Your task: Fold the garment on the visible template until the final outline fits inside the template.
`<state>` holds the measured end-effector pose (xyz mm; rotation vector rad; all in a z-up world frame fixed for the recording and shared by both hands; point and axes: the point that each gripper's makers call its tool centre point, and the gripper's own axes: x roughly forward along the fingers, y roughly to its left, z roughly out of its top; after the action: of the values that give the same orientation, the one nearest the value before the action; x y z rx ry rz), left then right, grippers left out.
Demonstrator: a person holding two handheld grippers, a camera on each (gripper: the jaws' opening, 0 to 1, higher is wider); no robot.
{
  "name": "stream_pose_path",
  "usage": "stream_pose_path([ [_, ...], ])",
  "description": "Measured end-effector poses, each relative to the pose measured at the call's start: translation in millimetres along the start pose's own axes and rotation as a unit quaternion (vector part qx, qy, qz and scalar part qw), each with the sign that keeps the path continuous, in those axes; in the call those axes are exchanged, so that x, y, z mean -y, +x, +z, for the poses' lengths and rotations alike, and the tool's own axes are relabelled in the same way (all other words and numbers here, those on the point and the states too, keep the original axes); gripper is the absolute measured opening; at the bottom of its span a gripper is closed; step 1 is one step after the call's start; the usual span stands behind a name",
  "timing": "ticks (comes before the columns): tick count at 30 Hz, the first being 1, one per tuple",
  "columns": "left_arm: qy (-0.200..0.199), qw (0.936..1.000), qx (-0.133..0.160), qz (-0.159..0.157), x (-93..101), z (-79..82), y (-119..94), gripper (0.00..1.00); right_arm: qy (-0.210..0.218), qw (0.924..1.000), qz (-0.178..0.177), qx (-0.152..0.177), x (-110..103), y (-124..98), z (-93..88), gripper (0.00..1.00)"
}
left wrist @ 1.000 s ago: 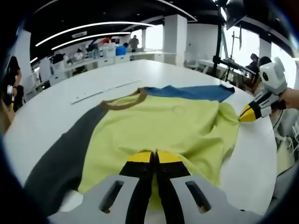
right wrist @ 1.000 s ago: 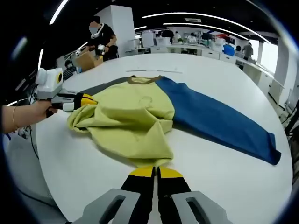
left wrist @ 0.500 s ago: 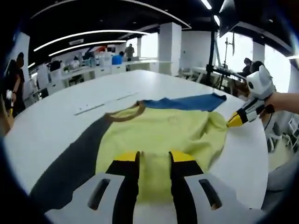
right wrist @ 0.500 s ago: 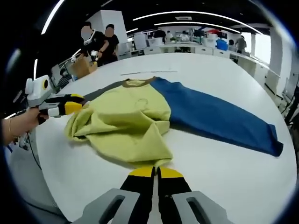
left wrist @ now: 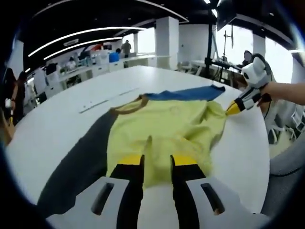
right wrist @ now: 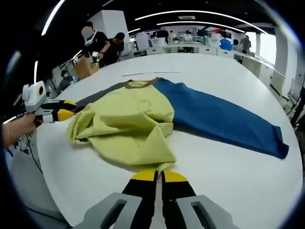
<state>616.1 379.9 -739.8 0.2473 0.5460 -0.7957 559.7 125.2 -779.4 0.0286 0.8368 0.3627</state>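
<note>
Left gripper view, L to R: dark grey sleeve (left wrist: pixel 78 162) of the yellow-bodied, brown-collared long-sleeve cloth shirt (left wrist: pixel 162 136) runs down-left across the white round worktop (left wrist: pixel 57 124). Shirt body lies crumpled mid-worktop, brown collar (left wrist: pixel 127 106) at the far side, blue sleeve (left wrist: pixel 186 92) stretching away behind it. Left claw (left wrist: pixel 157 164), black jaws w/ yellow tips, stands apart; shirt hem shows in the gap and the tips lie over the near yellow edge, nothing pinched as far as seen. At right the other claw, yellow-tipped, comes in held by a person's hand (left wrist: pixel 279 90), its tip touching the shirt's bunched right edge.

Right gripper view, L to R: a hand (right wrist: pixel 16 128) holds the left claw near the shirt's (right wrist: pixel 131 126) bunched left corner, tip just beside the cloth; contact hard to tell. Yellow body heaped w/ folds mid-worktop (right wrist: pixel 228 186), collar (right wrist: pixel 141 83) far side, grey sleeve (right wrist: pixel 97 98) peeking out behind at left. Blue sleeve (right wrist: pixel 224 121) spreads flat to the right, cuff near the worktop edge. Right claw (right wrist: pixel 158 177) at the bottom, jaws together, tips at the shirt's near hem point; whether cloth is caught betw. them can't tell. People stand in the background at upper left (right wrist: pixel 97 45).
</note>
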Motion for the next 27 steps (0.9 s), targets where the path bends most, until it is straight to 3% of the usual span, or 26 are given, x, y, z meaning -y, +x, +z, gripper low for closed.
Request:
stream_pose_path([
  [8,-0.032,0.9992,-0.025,-0.004,0.3,-18.8,12,0.15,0.008,1.0,-0.004,-0.001,3,1,0.0,0.03],
  [18,-0.042,0.998,-0.039,-0.027,11.5,-24.3,25,0.12,0.011,0.9999,-0.005,-0.007,2,3,-3.9,0.04],
  [27,-0.034,0.9982,-0.046,-0.021,16.7,-21.9,21,0.04,0.013,0.9998,-0.016,-0.004,4,6,-3.9,0.01],
])
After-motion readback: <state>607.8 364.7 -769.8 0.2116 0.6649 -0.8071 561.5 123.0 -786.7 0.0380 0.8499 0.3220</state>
